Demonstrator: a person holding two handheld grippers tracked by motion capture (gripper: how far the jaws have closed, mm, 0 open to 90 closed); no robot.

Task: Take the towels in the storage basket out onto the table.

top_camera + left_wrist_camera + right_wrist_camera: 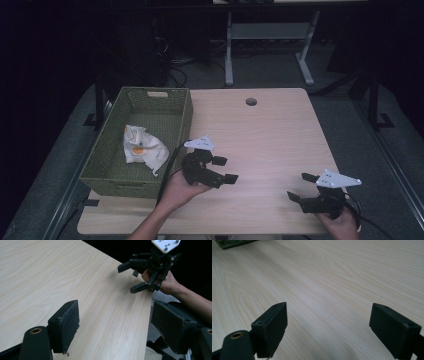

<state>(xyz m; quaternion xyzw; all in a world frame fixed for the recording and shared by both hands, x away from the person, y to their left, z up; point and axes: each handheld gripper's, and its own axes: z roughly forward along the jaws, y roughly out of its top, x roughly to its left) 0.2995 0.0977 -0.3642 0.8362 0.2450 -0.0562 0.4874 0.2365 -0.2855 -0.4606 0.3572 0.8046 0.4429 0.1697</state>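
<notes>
Pale woodgrain table [270,135], woven green basket [107,170] at left edge holding crumpled white cloth [142,145], left gripper [224,170] jaws apart, right gripper [299,187] jaws apart near front right corner, both empty.

Green woven basket [165,107], white/orange cloth [143,145], pale woodgrain table [270,135], blk grippers.

Both grippers are matt black linkages of bars and pivots; the left gripper [224,169] carries a pale grey three-cornered plate [200,143] on top, and a black cable [169,167] trails from it; the right gripper [301,186] bears a like plate [338,179] dotted with small dark screw holes; each jaw ends in a blocky black pad [70,323], fuzzy-faced, with a brass-ringed pivot [36,330] beside it; the forearms are bare, no sleeves.
</notes>
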